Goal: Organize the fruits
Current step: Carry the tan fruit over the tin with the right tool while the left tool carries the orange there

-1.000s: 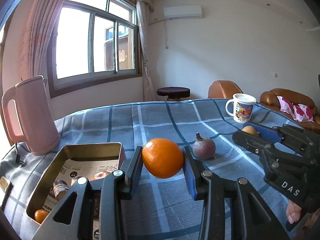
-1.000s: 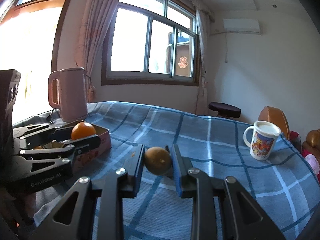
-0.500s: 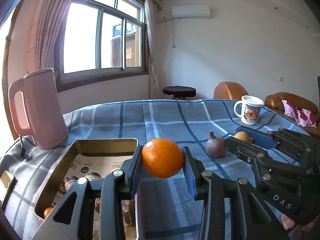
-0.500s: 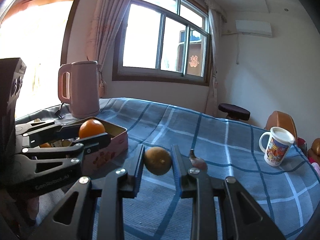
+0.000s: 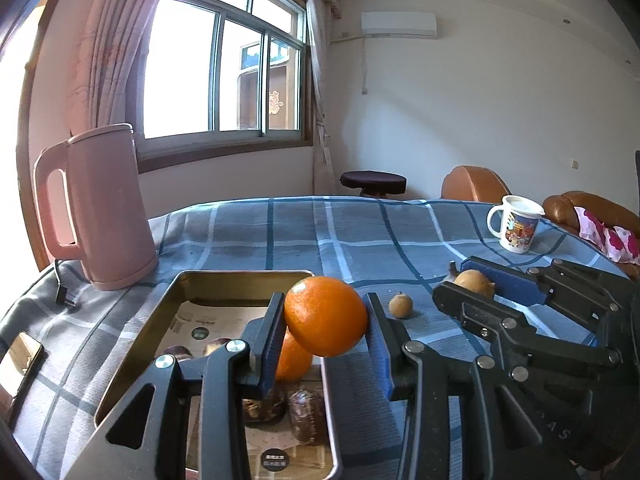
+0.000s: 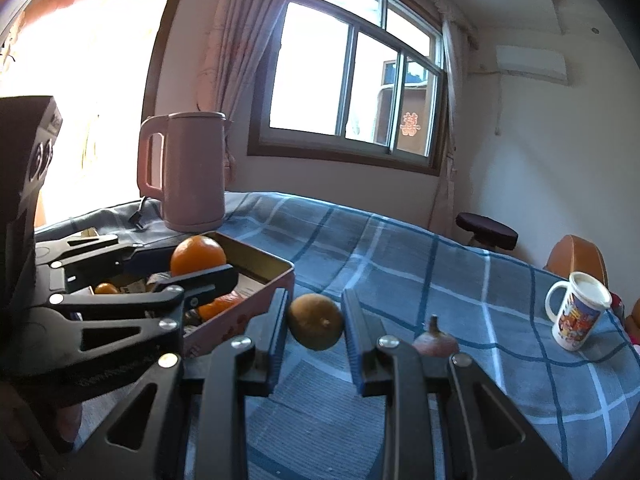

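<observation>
The worktop (image 5: pixel 320 240) carries a blue plaid cloth (image 6: pixel 400 264). A pink electric kettle (image 5: pixel 104 208) stands upright at the far left, with its cable lying beside its base.

A rectangular metal tin (image 5: pixel 132 344) sits near the left edge, in front of the kettle. Inside it lie a printed paper liner, 1 orange fruit (image 5: pixel 294 358), several dark wrapped items and, in the right wrist view, a small orange fruit (image 6: pixel 106 289) at the tin's left end.

The left gripper (image 5: pixel 325 322) hangs above the tin's right rim. Its jaws are part closed and clamp an orange (image 5: pixel 326 316) between the blue pads; the orange is clear of the tin floor.

The right gripper (image 6: pixel 316 322) is above the cloth, just right of the tin. Its jaws are closed as far as the load allows and grip a brown round fruit (image 6: pixel 316 322), held clear of the cloth.

A printed white mug (image 5: pixel 516 224) stands at the far right of the worktop. A dark red mangosteen (image 6: pixel 436 342) rests on the cloth right of the right gripper. A small tan fruit (image 5: pixel 401 305) rests on the cloth between the 2 grippers.
</observation>
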Tool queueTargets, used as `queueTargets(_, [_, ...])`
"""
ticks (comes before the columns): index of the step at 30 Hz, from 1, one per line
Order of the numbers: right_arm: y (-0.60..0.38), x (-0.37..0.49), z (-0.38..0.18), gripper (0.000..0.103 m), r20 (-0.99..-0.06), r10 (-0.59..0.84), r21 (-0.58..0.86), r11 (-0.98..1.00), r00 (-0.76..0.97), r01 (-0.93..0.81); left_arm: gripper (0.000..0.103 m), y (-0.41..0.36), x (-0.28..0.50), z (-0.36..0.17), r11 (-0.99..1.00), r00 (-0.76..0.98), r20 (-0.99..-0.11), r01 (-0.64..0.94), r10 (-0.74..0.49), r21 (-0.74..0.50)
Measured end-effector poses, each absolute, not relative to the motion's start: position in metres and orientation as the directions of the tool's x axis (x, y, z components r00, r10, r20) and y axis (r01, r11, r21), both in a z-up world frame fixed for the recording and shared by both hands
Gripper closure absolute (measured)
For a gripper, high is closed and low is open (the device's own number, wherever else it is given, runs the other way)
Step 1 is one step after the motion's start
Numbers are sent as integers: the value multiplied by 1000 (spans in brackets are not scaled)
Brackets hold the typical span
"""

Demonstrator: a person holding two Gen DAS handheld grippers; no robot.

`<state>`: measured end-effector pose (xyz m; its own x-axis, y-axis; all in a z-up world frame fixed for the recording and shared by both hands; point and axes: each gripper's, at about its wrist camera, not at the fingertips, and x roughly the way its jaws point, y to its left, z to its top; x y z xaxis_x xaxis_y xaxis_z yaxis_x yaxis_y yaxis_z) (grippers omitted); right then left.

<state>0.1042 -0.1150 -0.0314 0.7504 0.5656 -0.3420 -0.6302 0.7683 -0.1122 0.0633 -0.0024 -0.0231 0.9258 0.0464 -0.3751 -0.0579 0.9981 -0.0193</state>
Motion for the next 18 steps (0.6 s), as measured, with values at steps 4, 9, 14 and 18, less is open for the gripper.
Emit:
queueTargets(4, [-107,103,-29,74,-342,575,-119,759,744,-641,63,4,61,-22,998,925,-377,-66,52,-23])
queueTargets(9, [-95,103,-27,74,-345,584,-134,744,735,-654,63,12,60,-23,997,921,-384,-77,61,-26])
queueTargets(14, [-86,102,-23,74,-339,595,-143,733,728,-665,63,22,59,-22,995,919,-388,-93,74,-30])
queueTargets(18, [-79,100,-22,74,-341,602,-149,724,722,-674,63,32,57,-20,994,915,-394,-111,92,-25])
